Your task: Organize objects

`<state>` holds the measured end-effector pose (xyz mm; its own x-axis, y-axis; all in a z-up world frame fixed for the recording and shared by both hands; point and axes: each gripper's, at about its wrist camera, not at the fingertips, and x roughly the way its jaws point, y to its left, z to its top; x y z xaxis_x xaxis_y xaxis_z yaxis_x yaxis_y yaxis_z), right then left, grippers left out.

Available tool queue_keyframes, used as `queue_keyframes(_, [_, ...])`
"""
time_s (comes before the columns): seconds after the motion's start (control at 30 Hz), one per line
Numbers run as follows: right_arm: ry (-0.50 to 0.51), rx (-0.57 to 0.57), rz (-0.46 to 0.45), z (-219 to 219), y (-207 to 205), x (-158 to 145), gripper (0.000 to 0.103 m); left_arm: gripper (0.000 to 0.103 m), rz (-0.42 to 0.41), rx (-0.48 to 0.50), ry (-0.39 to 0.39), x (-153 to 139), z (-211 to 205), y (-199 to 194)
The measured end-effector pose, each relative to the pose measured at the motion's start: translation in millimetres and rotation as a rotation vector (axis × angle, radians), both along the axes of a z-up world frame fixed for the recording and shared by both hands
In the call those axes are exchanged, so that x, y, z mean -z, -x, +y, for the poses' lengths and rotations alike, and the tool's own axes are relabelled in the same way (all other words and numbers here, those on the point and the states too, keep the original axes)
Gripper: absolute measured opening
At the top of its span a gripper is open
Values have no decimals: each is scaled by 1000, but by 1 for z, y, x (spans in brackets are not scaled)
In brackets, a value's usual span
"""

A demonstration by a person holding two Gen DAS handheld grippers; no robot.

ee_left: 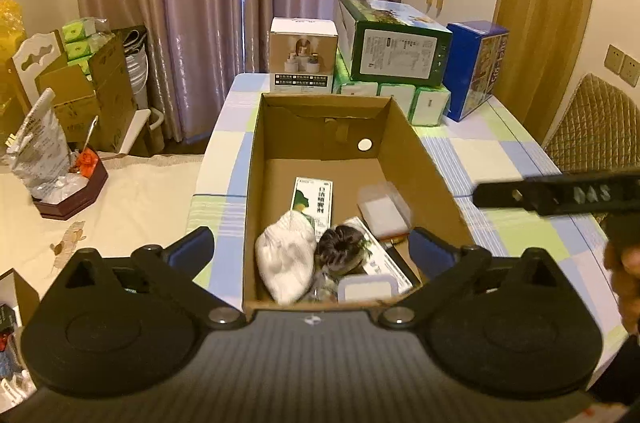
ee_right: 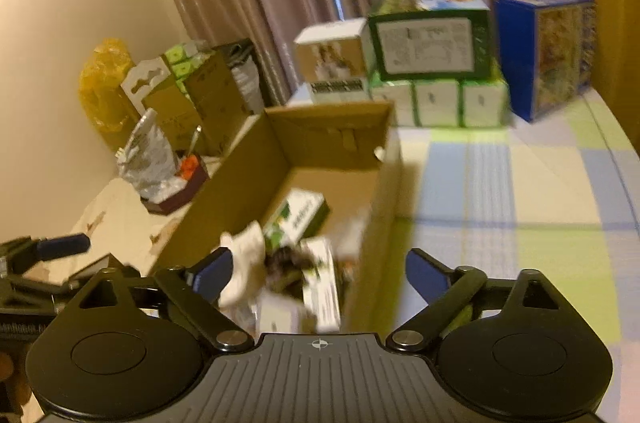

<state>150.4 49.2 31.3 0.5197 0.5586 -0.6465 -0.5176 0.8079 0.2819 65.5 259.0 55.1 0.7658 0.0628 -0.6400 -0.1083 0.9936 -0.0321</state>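
Observation:
An open cardboard box [ee_left: 416, 159] [ee_right: 256, 159] stands on the checked table. Inside lie a white cloth bundle [ee_left: 286, 257] [ee_right: 244, 263], a dark scrunchie [ee_left: 340, 251] [ee_right: 286, 269], a green-and-white carton [ee_left: 313, 201] [ee_right: 298, 219], a clear plastic case [ee_left: 382, 209] and a small white tub [ee_left: 366, 289]. My left gripper [ee_left: 310, 247] hangs open over the box's near end, nothing between its fingers. My right gripper [ee_right: 318, 273] is open too, straddling the box's right wall; the right wrist view is blurred. The right gripper's body [ee_left: 560, 193] shows at the right in the left wrist view.
Stacked product boxes [ee_left: 394, 41] [ee_right: 430, 35], tissue packs [ee_left: 400, 99] and a blue box [ee_left: 478, 69] [ee_right: 544, 51] line the table's far end. A second table at left holds a dark tray with a foil bag [ee_left: 44, 147]. A quilted chair [ee_left: 596, 123] stands at the right.

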Motion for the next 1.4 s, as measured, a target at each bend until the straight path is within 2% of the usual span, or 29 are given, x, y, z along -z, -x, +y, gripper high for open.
queue_keyframes(0.1, [40,21,-7,-12,28,-2,101,102,6,-11,-17,-2,-11,16])
queue_keyframes(0.3, [133,55,-45,-33,70,-4,101,102,53,-3,-19,-1,-35,42])
queue_keyframes(0.57, [155,90,-20,-61,97,-4,101,102,77,-32,30,2,-59,69])
queue_keyframes(0.8, [171,96,28,-75,105,7,101,102,74,-39,12,2,-78,80])
queue_keyframes(1.4, [164,124,19,-85,104,1,101,102,86,-43,-16,5,-85,83])
